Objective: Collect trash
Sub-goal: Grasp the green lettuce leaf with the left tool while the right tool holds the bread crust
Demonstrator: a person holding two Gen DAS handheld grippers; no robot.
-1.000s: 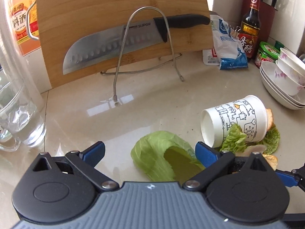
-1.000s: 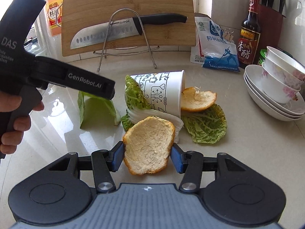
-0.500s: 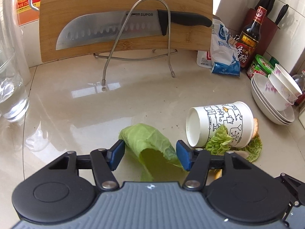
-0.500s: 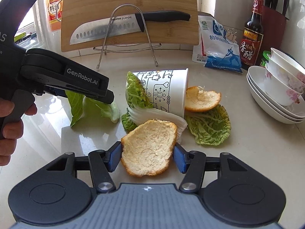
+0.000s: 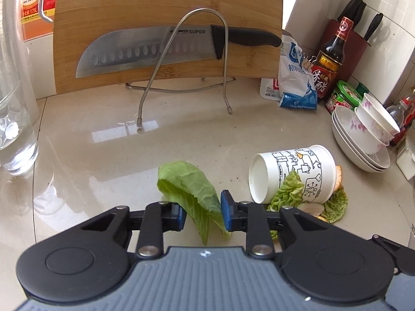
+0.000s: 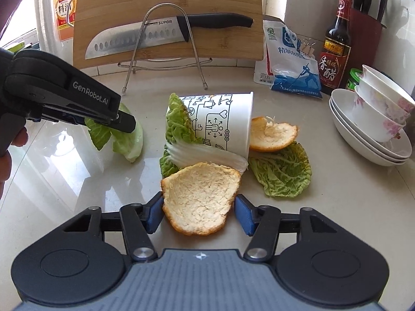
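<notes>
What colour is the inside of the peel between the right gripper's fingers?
Pale cream on the orange peel, with an orange rim; the right wrist view shows it best.

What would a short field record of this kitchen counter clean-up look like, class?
Left gripper: fingers have just been closing, now clamped on a cabbage leaf
Right gripper: fingers have just been closing, gripping an orange peel
Paper cup: on its side, over a leaf
Second peel: beside the cup's mouth

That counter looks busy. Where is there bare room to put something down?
Bare counter runs from the water glass to the cabbage leaf, in front of the wire rack. Crowded: scraps around the paper cup, with stacked bowls and bottles along the wall.
</notes>
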